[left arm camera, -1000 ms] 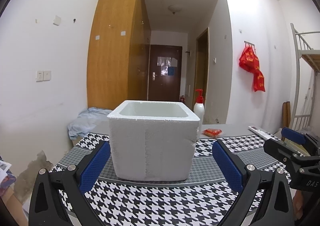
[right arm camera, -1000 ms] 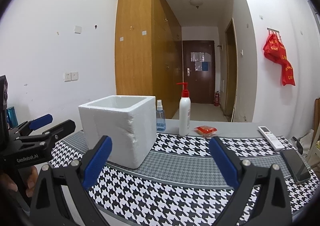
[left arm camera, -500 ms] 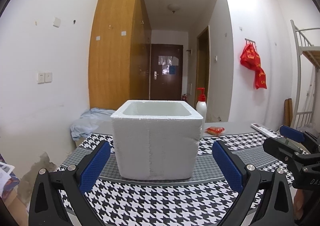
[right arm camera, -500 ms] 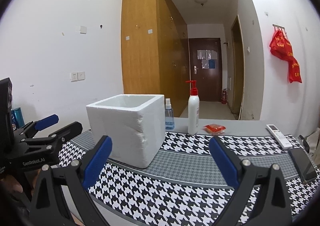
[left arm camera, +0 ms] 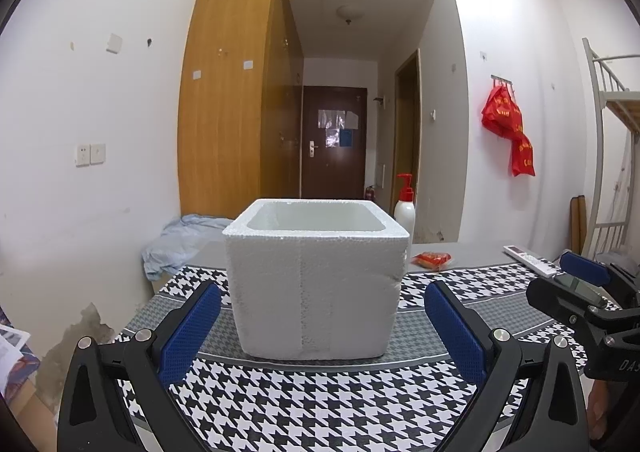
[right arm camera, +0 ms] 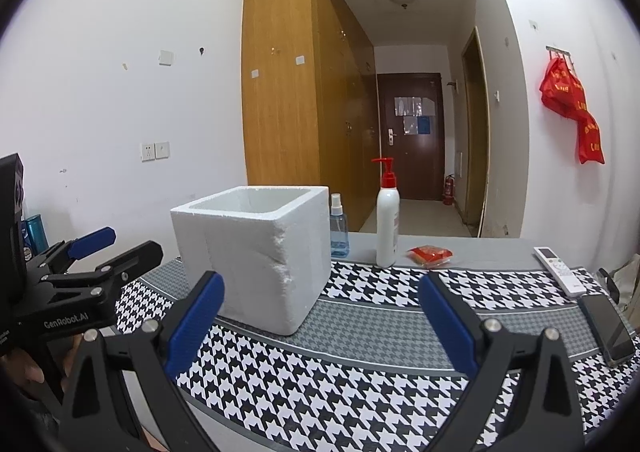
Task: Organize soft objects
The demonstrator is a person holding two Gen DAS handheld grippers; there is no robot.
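A white foam box (left arm camera: 316, 284) stands open-topped on the houndstooth table runner (left arm camera: 320, 404); only its upper inner wall shows. A crumpled light blue cloth (left arm camera: 180, 244) lies behind it at the table's far left corner. A small red packet (left arm camera: 432, 259) rests to the box's right. My left gripper (left arm camera: 322, 328) is open, its blue pads apart in front of the box, holding nothing. In the right wrist view the box (right arm camera: 256, 252) is left of centre and the packet (right arm camera: 430, 255) lies farther back. My right gripper (right arm camera: 322, 316) is open and empty, right of the box.
A white pump bottle (right arm camera: 387, 224) and a small blue spray bottle (right arm camera: 339, 226) stand behind the box. A remote (right arm camera: 560, 270) and a phone (right arm camera: 608, 328) lie at the table's right edge. A white wall runs along the left side. A hand holds the left gripper (right arm camera: 120, 248).
Both views have shifted slightly, so the box sits a little further right in each. Both grippers stay open. Nothing on the table has moved.
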